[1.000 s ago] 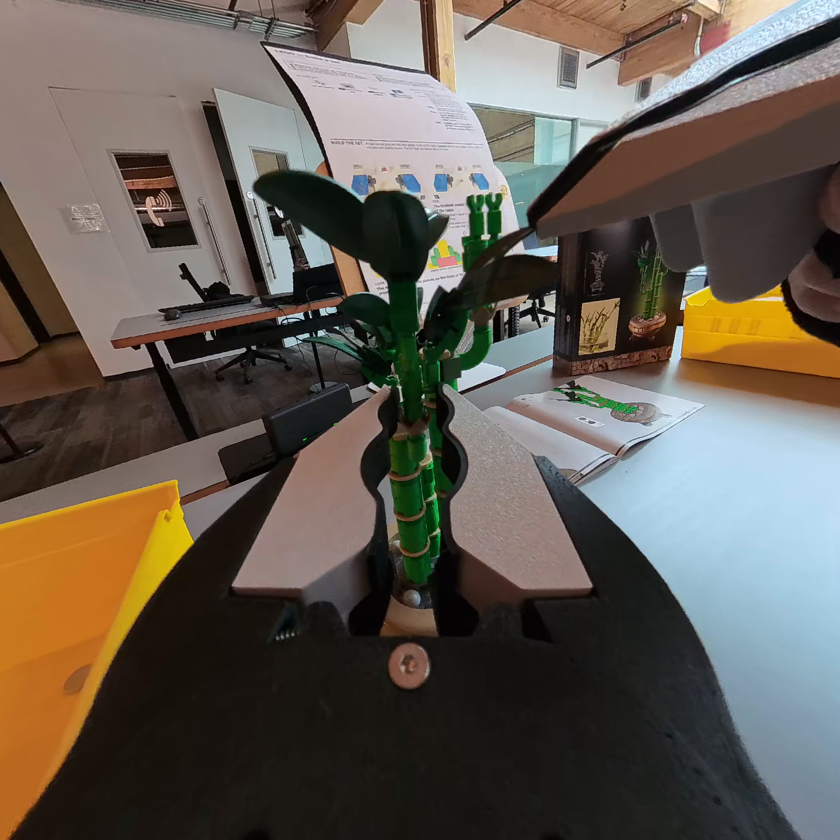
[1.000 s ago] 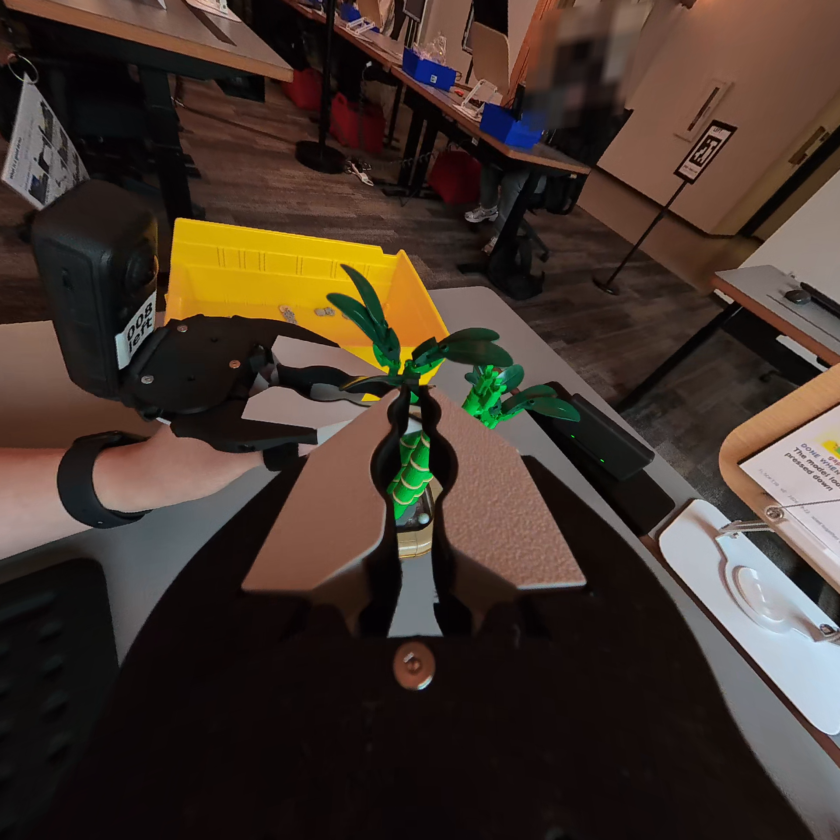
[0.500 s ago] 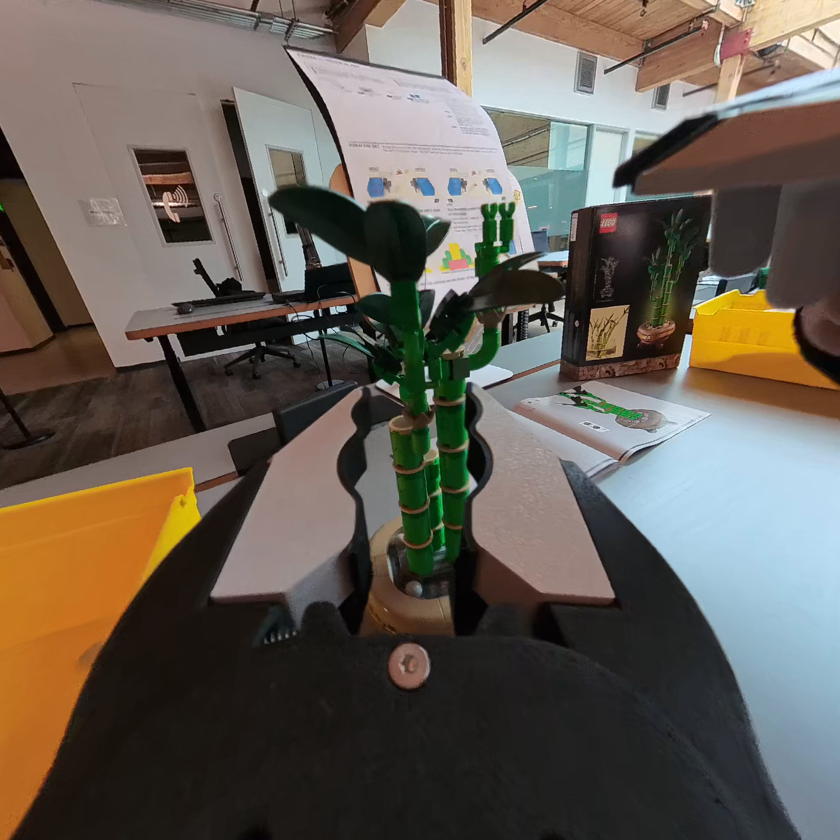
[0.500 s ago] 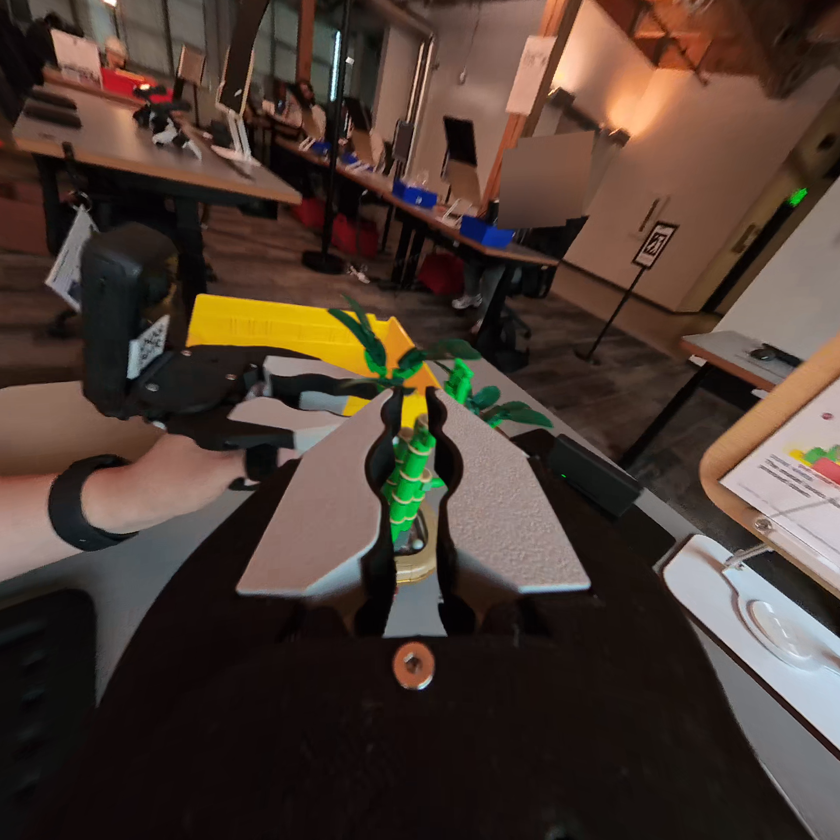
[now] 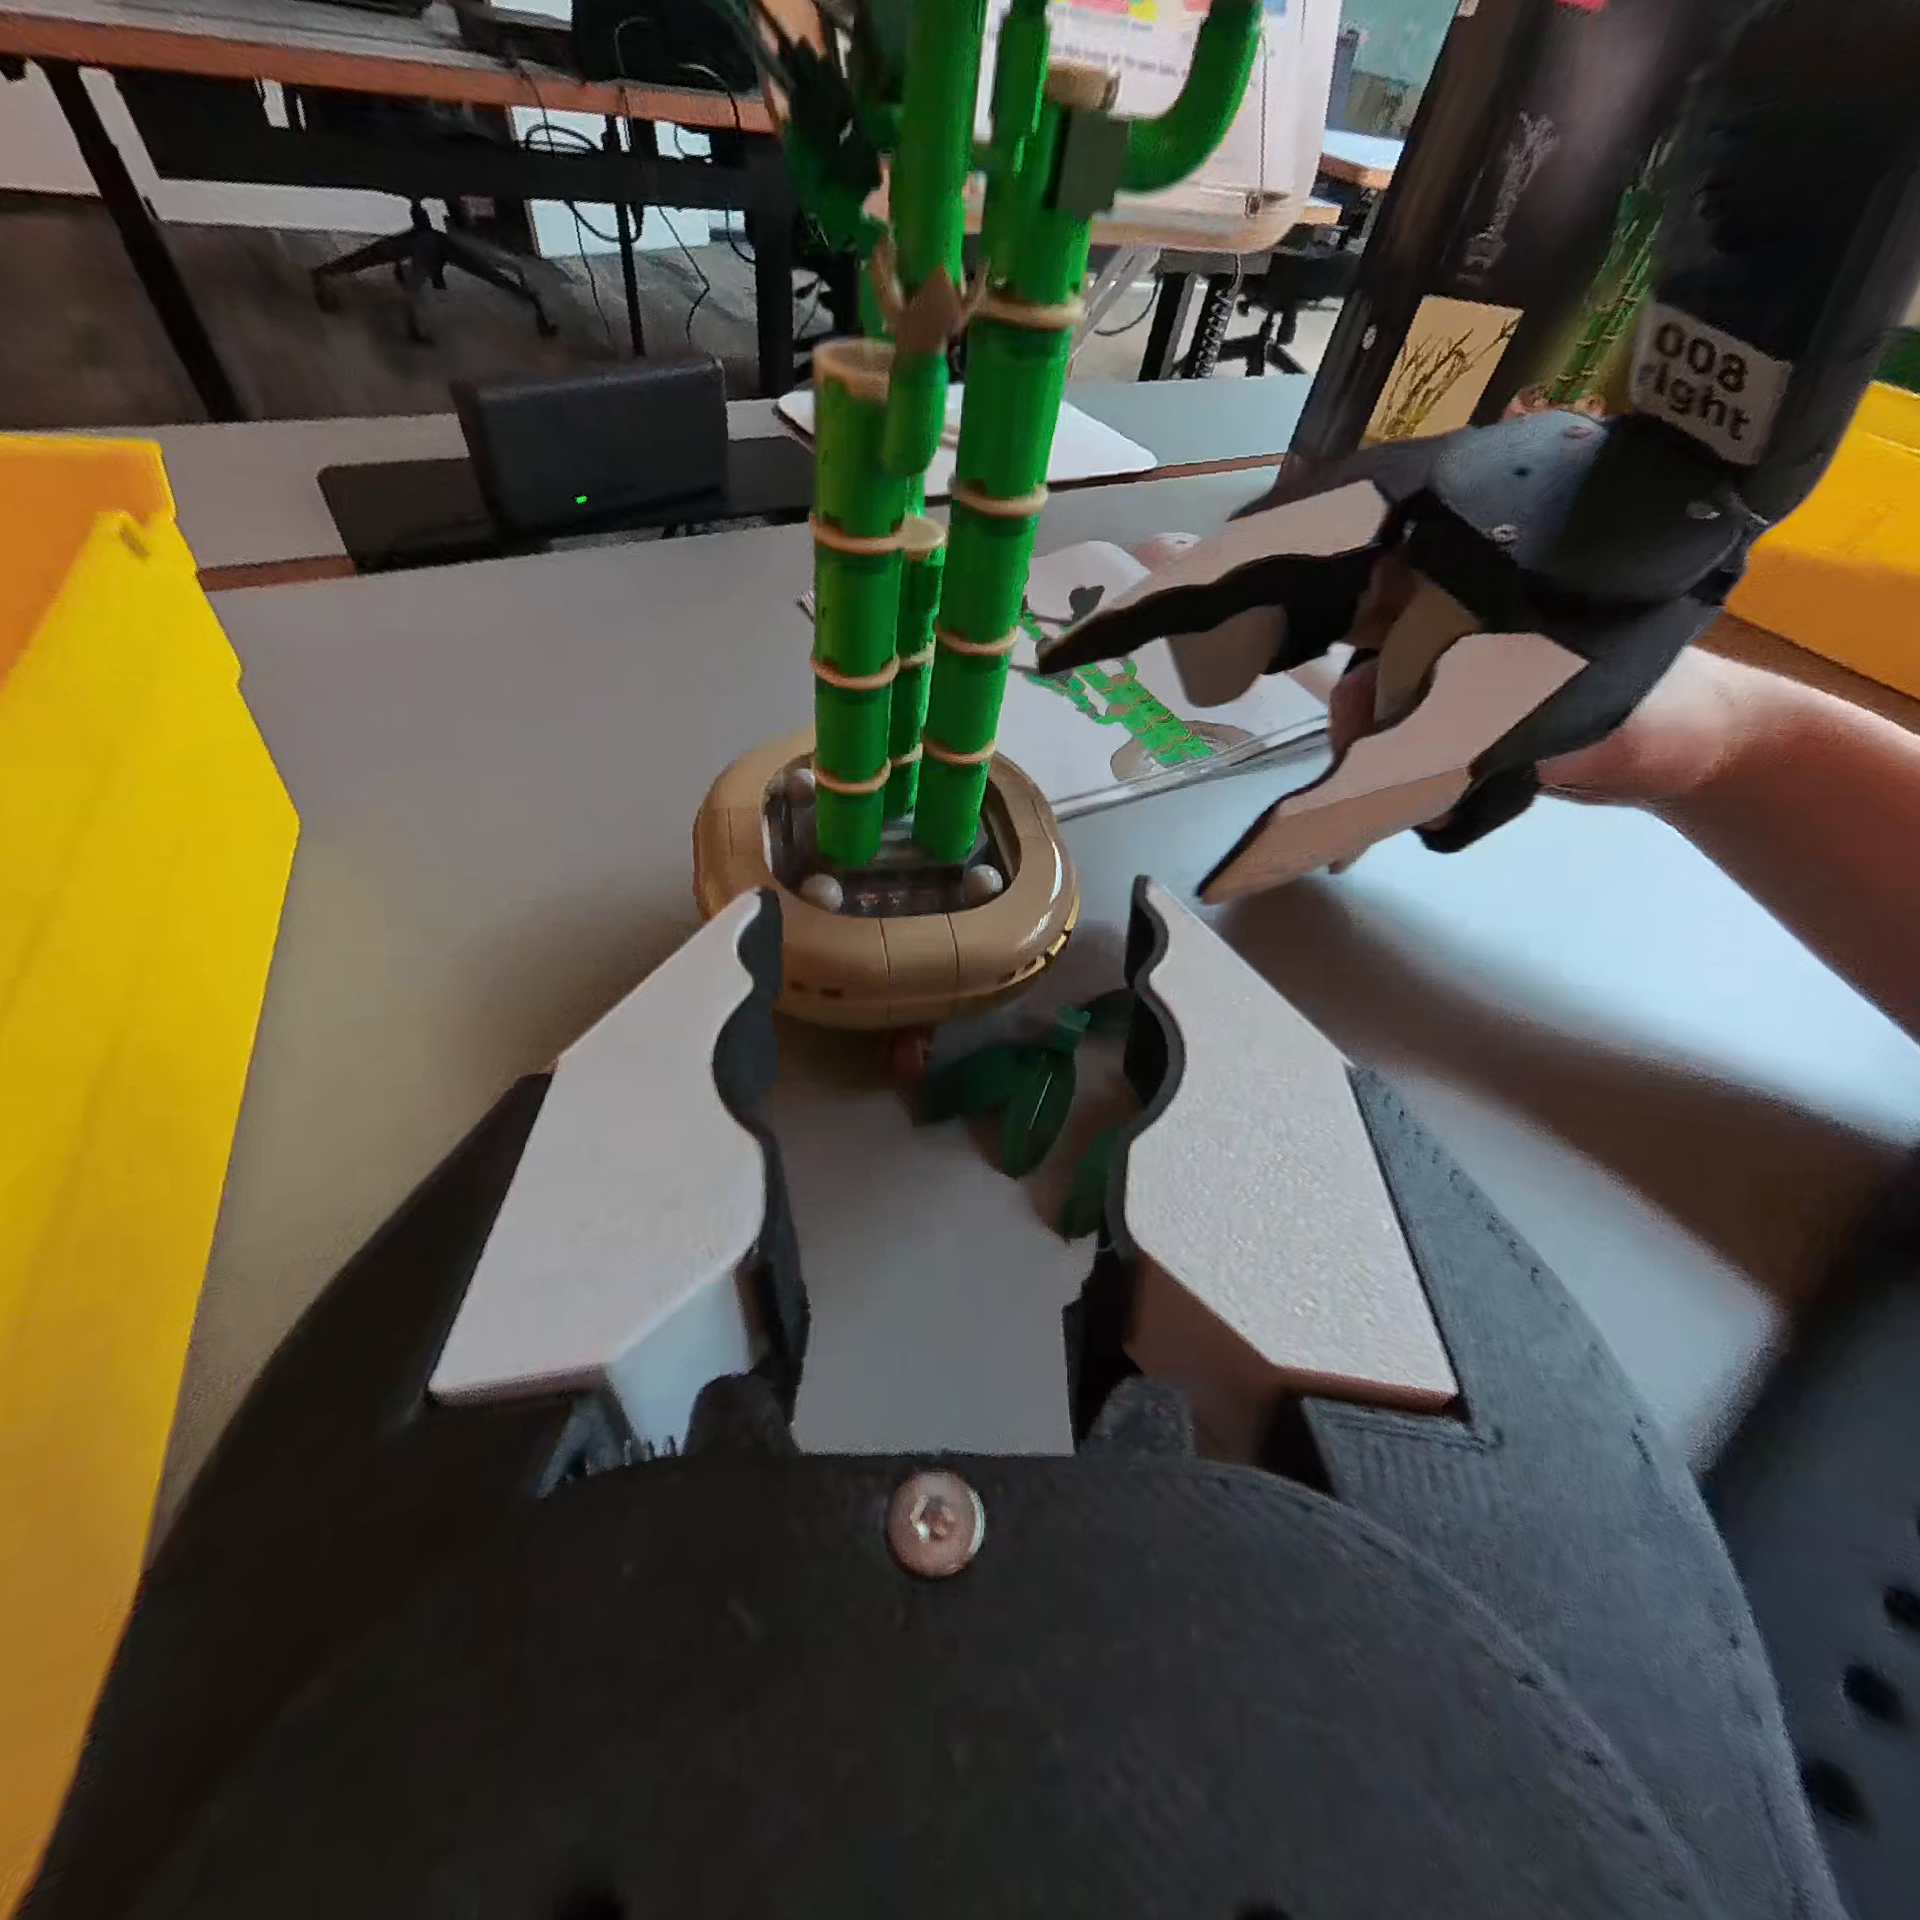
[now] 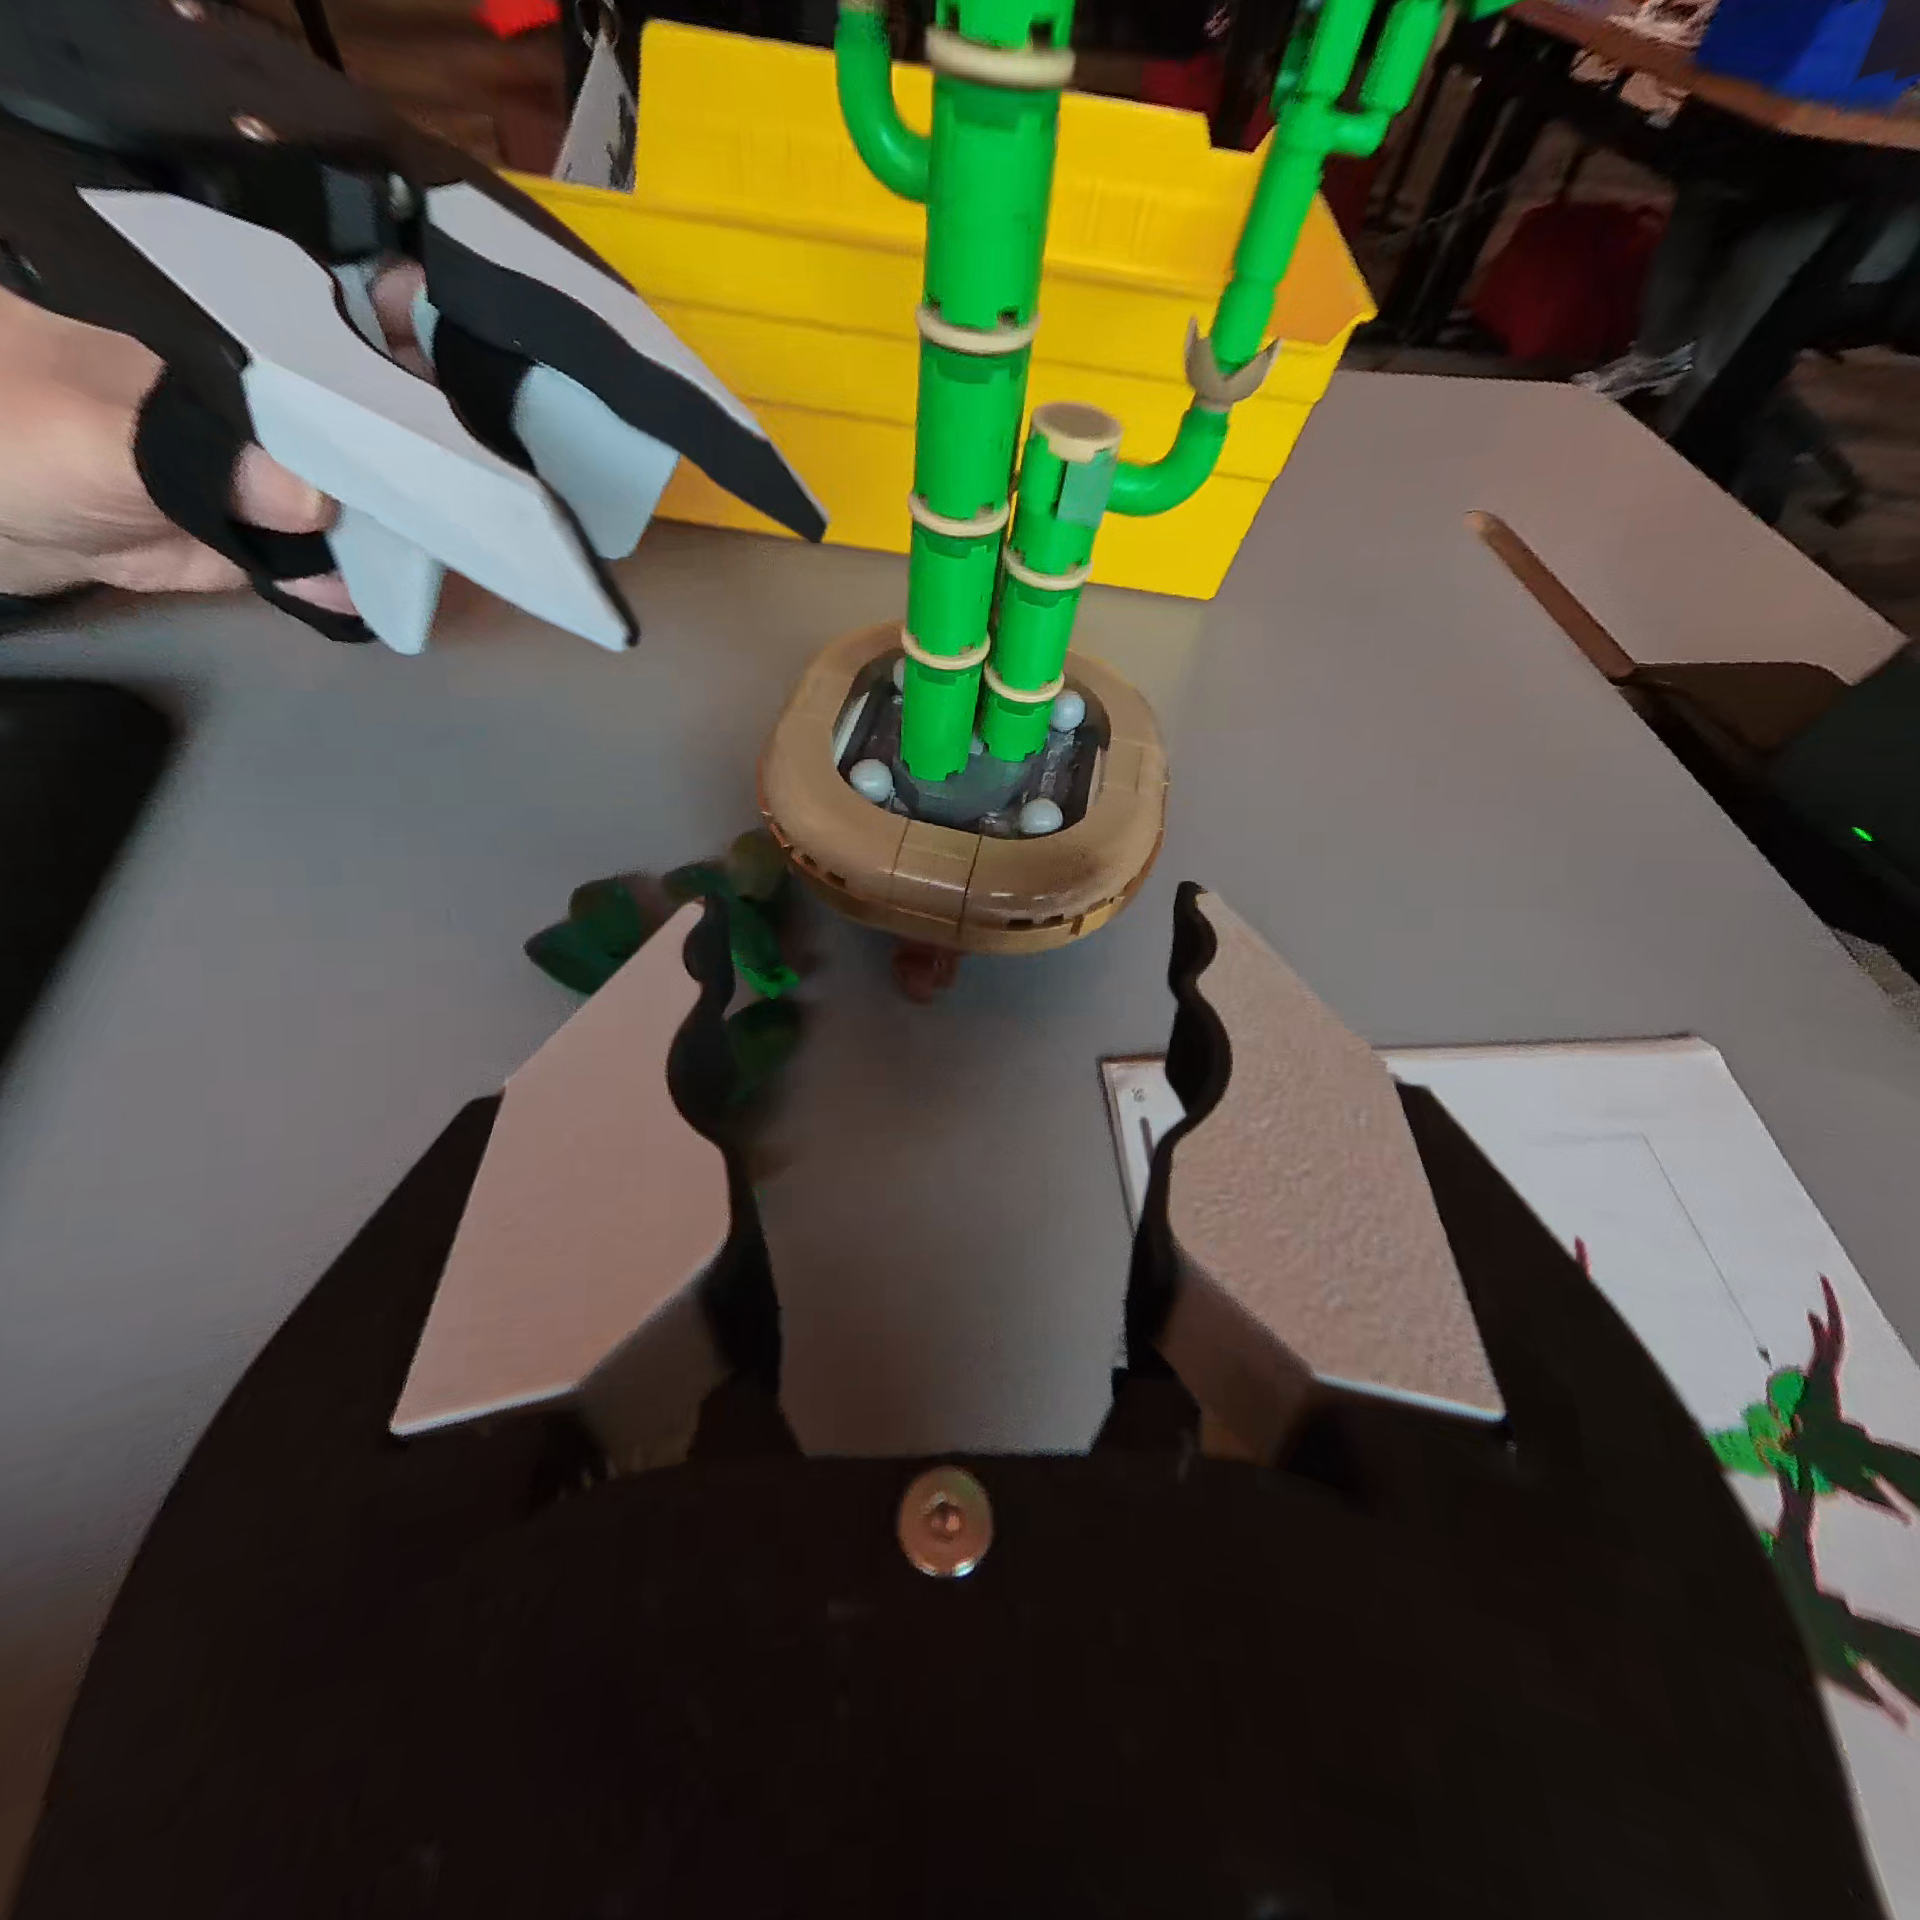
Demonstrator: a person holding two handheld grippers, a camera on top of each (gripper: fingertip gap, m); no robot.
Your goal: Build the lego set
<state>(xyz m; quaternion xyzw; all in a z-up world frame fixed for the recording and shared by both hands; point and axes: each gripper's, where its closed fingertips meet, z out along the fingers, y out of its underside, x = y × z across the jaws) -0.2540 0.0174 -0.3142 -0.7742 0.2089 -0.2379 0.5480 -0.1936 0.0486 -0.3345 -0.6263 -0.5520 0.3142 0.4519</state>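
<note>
Both grippers (image 5: 951, 914) (image 6: 940, 914) spread, bamboo model (image 5: 914, 623) just ahead

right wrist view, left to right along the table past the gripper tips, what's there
left gripper → loose green leaves → tan pot with bamboo stalks → white booklet

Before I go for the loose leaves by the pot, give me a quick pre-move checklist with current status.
1. Left gripper open and empty: ok.
2. Right gripper open and empty: ok.
3. Bamboo model standing upright in its tan pot on the table: ok.
4. Loose green leaves lying on the table beside the pot, within view: ok.
5. Leaf count and type: cannot tell, blurred.
6. Grippers apart from each other: ok.
</note>
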